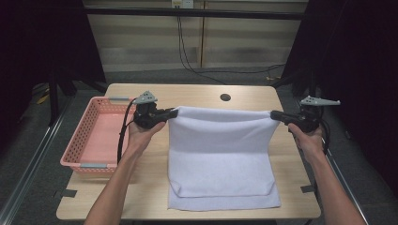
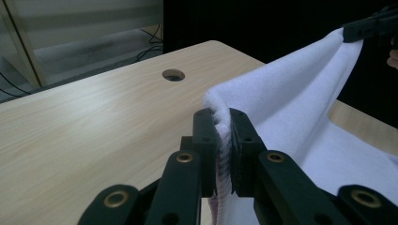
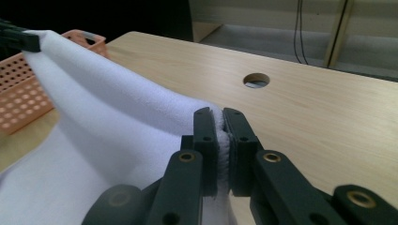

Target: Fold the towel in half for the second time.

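Both tongs, left (image 1: 174, 112) and right (image 1: 274, 114), clamp far corners of white fleece towel (image 1: 220, 159), lifted mid-fold; uneven pull risks skewed edges on bench (image 1: 197, 96).

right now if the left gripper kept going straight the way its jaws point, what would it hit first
Probably the right gripper. The left gripper, shut on a corner of the white towel, points across the table along the raised towel edge toward it. Depth is hard to judge, so it might pass just beside it.
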The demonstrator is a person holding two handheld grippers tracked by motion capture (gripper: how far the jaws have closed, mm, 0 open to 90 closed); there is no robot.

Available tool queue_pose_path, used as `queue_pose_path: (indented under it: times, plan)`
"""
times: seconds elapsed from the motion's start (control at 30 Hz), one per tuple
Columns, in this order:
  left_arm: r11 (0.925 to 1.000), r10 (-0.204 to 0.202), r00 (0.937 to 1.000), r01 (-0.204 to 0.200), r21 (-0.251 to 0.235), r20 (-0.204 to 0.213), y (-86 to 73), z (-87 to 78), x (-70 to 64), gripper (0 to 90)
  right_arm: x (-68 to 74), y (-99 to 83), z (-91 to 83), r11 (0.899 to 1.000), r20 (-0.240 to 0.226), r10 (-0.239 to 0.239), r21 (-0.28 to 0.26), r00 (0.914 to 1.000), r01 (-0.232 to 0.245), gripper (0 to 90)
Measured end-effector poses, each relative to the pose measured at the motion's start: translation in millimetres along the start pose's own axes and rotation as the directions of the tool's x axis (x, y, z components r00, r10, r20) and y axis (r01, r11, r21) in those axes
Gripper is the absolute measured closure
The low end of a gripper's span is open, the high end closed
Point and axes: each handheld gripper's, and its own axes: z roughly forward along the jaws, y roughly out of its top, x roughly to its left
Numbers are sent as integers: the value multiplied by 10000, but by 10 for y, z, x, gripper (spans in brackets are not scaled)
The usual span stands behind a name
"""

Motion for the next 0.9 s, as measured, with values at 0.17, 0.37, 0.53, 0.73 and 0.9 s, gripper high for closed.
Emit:
queue_pose_path:
  times: [0.17, 0.37, 0.53, 0.73, 0.9]
  plan:
    - [9995, 282, 9988, -286, 109, 392, -163, -238, -233, 833, 234, -195, -245, 9994, -532, -196, 287, 9984, 211, 847]
    - [9988, 267, 9983, -288, 403, 522, -312, -303, -452, 833, 471, -438, -434, 9960, -648, -540, 680, 9964, 584, 845]
    - [9957, 23, 9969, -96, 927, 789, -561, -409, -587, 832, 624, -649, -612, 9930, -712, -674, 925, 9952, 738, 843]
    - [9807, -301, 9941, 92, 1954, 1041, -968, -411, -744, 826, 816, -1037, -683, 9796, -933, -783, 1776, 9926, 940, 834]
    - [9683, -176, 9892, -193, 2490, 1453, -1145, -487, -873, 823, 908, -1325, -703, 9619, -1082, -700, 2560, 9917, 958, 821]
